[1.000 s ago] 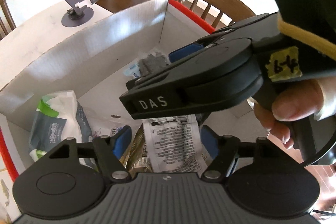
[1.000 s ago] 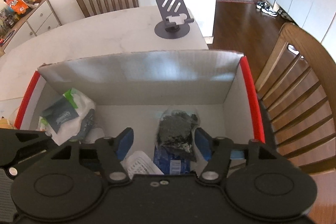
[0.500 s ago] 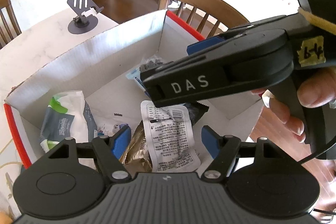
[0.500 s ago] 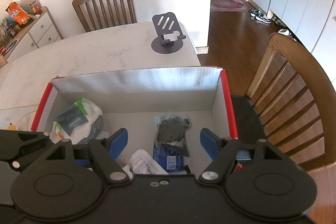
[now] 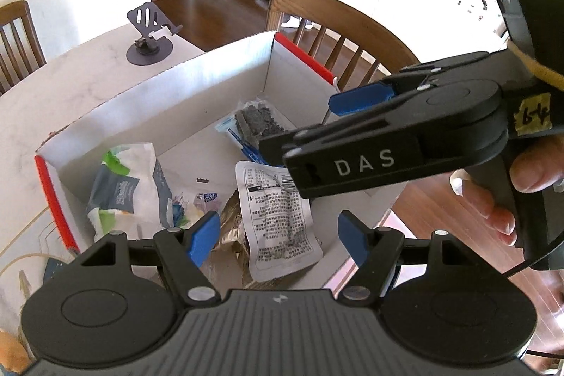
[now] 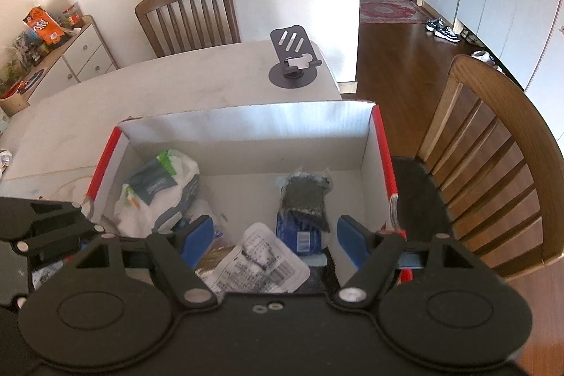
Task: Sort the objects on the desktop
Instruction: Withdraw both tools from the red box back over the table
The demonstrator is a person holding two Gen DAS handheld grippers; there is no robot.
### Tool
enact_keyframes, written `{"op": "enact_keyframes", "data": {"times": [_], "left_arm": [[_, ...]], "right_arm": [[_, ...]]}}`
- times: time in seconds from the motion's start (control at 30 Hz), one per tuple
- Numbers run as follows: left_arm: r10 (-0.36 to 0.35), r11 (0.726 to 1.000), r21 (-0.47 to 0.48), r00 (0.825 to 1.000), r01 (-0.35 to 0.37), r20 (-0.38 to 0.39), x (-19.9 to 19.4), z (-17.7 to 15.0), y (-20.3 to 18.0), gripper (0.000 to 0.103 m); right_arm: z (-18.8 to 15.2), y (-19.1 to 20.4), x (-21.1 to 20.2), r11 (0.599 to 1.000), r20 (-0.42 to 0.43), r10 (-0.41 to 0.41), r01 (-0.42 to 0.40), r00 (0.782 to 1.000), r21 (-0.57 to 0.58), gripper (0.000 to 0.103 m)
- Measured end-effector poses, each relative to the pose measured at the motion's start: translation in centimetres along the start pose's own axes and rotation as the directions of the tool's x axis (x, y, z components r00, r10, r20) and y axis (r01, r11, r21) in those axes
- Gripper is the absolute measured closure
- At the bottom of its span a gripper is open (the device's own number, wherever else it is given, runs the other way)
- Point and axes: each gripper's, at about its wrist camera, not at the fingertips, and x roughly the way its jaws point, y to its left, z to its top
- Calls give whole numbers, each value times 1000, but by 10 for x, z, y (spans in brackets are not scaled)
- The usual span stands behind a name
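Both hand-held grippers are held above the white cardboard box (image 6: 246, 122) on the bench (image 6: 158, 94). The left hand-held gripper (image 5: 278, 235) is spread and empty. The right hand-held gripper (image 6: 275, 235) is spread, nothing pinched. A white printed packet (image 5: 278, 214) lies inside the box, beside a dark seaweed packet (image 6: 306, 196) and a tissue pack (image 6: 158, 185).

the right tongs (image 6: 275, 240), open and empty, hang above packets in the red-edged box (image 6: 382, 150).
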Motion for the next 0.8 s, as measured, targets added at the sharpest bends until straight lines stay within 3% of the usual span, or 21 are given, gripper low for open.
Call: {"op": "enact_keyframes", "data": {"times": [0.37, 0.47, 0.8], "left_arm": [[2, 1000, -12, 999, -1, 53, -29, -17, 3, 29], [-1, 1000, -24, 998, 2, 67, -36, -22, 6, 23], [-11, 999, -38, 995, 14, 98, -63, -40, 19, 18]], "right_arm": [[-21, 11, -22, 999, 9, -12, 12, 1000, 31, 21], [-23, 14, -28, 999, 20, -8, 7, 1000, 33, 19], [-32, 29, -49, 999, 62, -6, 3, 998, 52, 11]]}}
